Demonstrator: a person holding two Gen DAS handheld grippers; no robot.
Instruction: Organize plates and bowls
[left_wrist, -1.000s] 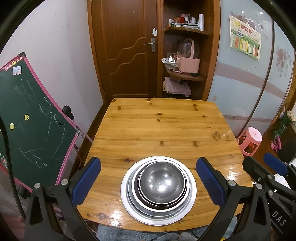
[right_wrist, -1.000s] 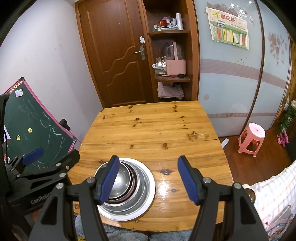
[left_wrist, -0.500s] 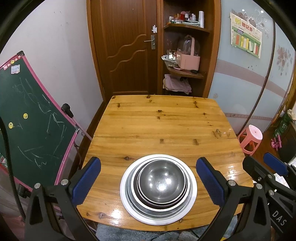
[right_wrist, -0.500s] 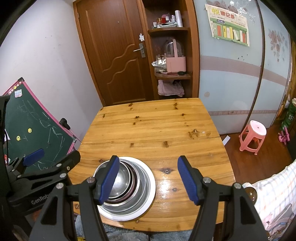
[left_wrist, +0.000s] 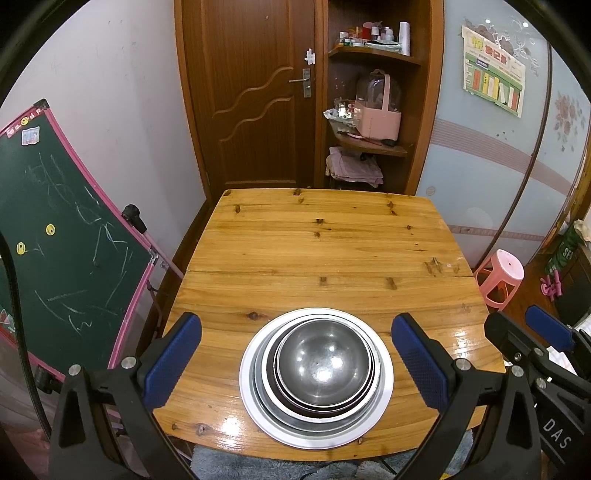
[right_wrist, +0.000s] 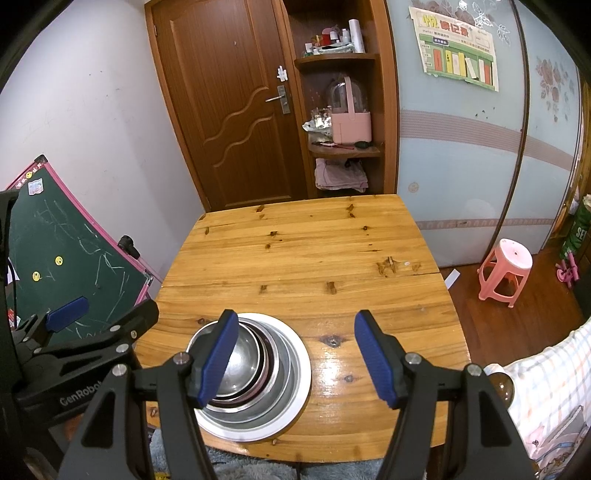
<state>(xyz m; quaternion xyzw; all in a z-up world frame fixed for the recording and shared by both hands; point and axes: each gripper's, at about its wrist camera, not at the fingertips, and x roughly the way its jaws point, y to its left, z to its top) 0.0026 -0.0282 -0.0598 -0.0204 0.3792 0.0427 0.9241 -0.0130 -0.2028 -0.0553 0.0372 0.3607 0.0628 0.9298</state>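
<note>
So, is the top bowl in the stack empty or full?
Empty: the top bowl shows only its bare, shiny metal bottom, nested upright in the stack.

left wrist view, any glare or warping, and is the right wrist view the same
Left wrist view: bright glare spots inside the top bowl and on the table near its front edge; the door bows from fisheye distortion, corners are black. Right wrist view: a glare patch on the wood right of the plate, same curved edges; both views are sharp, no motion blur.
</note>
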